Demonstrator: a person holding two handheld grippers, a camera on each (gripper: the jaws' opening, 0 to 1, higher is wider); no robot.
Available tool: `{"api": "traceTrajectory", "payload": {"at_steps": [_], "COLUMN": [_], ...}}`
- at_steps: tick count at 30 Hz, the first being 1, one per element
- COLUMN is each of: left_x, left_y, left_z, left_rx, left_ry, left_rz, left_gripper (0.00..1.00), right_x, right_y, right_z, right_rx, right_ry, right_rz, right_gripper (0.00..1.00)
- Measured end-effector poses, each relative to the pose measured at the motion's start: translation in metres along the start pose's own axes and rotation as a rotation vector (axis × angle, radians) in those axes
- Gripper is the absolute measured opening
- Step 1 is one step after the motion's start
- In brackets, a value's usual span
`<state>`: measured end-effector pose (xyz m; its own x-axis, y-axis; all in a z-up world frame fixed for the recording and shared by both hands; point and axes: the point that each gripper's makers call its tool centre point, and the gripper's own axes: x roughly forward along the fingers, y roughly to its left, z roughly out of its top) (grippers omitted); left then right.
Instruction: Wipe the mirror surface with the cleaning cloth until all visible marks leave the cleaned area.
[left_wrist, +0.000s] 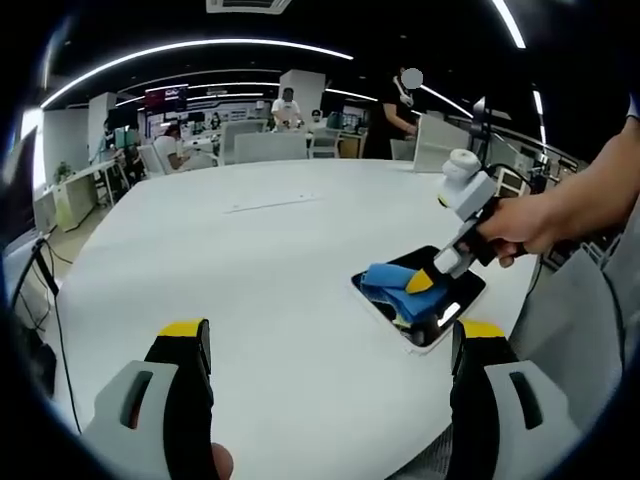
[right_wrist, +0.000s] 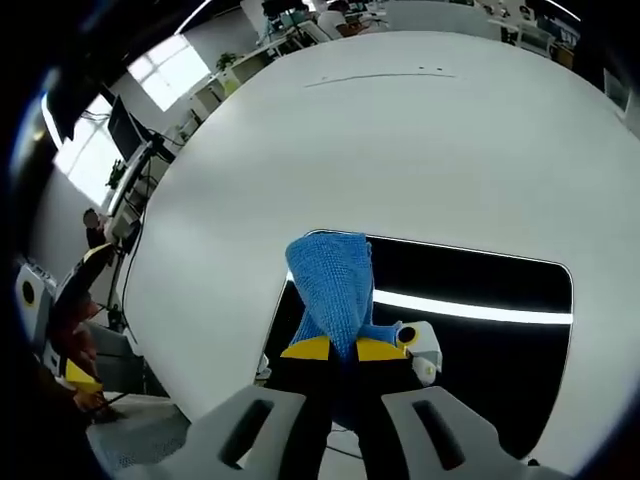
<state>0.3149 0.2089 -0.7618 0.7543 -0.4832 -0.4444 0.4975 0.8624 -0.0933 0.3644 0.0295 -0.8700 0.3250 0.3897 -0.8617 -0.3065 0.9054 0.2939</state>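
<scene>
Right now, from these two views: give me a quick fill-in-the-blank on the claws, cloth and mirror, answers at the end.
1. The right claw is shut on the ____ cleaning cloth.
2. The cloth rests on the mirror, which lies flat on the ____ table.
3. The left claw is ____, holding nothing above the table.
4. The tips of both claws are coloured ____.

Missing words: blue; white; open; yellow
</scene>
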Motion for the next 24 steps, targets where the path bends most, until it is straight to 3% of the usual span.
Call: {"api": "traceTrajectory", "payload": {"at_steps": [24], "left_x": [0.003], "left_y": [0.002], "left_z": [0.002], "left_rx": [-0.004], "left_ry": [-0.011], "left_rz": [-0.012], "left_gripper": [0.99], "right_x": [-0.016], "right_y": [-0.034], "right_z": [-0.007], "right_rx": [-0.014], "right_ry": [-0.002], "right_rz": [-0.034], "right_gripper": [0.01]}}
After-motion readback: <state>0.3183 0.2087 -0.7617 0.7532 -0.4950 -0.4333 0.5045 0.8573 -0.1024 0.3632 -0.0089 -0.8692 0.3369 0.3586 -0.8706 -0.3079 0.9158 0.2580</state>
